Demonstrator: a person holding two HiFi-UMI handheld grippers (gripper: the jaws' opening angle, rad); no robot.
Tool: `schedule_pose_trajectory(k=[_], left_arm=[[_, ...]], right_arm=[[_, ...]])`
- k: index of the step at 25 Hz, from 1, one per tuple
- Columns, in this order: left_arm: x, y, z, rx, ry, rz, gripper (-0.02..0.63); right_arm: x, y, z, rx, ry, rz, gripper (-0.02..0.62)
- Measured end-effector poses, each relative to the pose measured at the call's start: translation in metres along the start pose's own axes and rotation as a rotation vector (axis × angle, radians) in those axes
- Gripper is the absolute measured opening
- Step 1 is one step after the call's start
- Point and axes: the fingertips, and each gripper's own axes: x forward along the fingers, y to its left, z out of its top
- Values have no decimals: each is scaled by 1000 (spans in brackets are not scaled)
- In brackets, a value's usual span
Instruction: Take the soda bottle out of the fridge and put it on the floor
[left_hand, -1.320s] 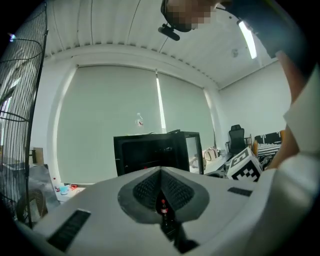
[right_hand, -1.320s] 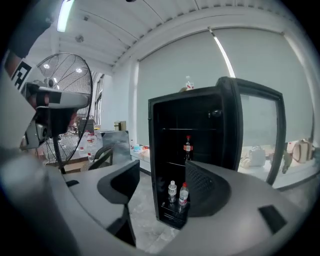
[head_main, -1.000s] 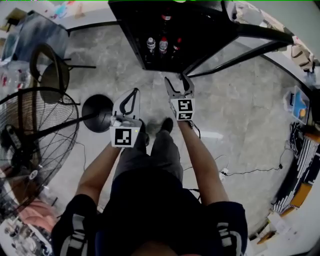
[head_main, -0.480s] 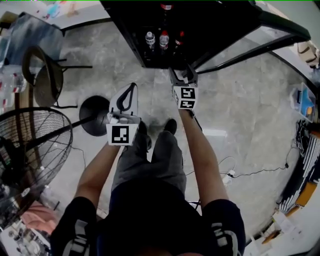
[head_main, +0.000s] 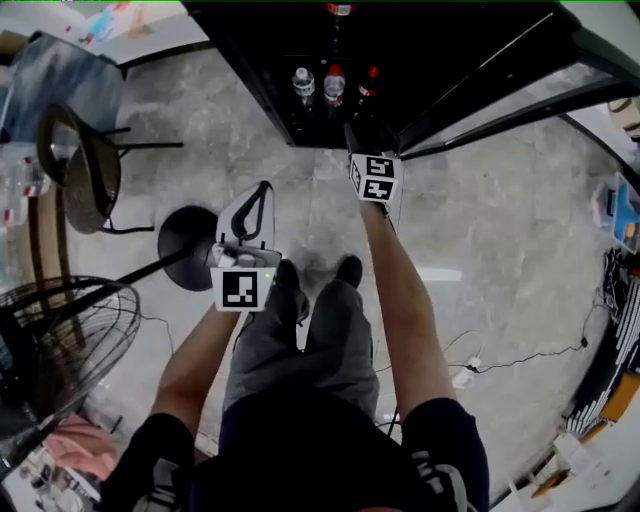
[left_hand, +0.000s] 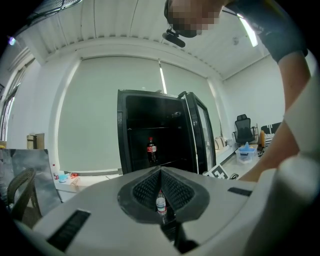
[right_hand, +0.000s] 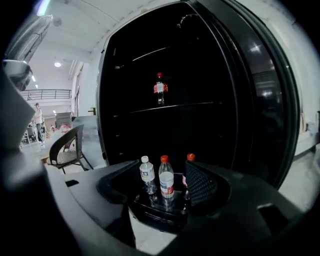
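Note:
The black fridge (head_main: 400, 40) stands open at the top of the head view. A cola bottle (right_hand: 159, 89) with a red cap stands alone on an upper shelf, also seen as the cola bottle (left_hand: 150, 149) in the left gripper view. On the bottom shelf stand a white-capped water bottle (right_hand: 147, 174), a red-capped clear bottle (right_hand: 166, 176) and a third red-capped bottle (right_hand: 189, 158) half hidden by my right finger. My right gripper (right_hand: 161, 169) is open just before that bottom shelf, a short way off the bottles. My left gripper (head_main: 266, 186) is shut, empty, and held back over the floor.
The fridge's glass door (head_main: 500, 85) swings out to the right. A chair (head_main: 85, 160) and a standing fan (head_main: 60, 330) with its round base (head_main: 190, 232) are at the left. A cable and power strip (head_main: 465, 368) lie on the floor at the right. The person's feet (head_main: 348, 270) are below the grippers.
The person has stepped closer to the fridge. My right gripper has moved forward to the bottom shelf; the left gripper stayed back near the knees.

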Motion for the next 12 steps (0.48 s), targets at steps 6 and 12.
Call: schedule_pose_trajectory(k=[6, 12], left_arm=[[12, 5, -31, -3, 38, 4, 25], [23, 6, -54, 11, 38, -2, 25]], right_arm=[[43, -15, -28, -2, 24, -26, 285], [77, -37, -44, 7, 21, -72, 285]])
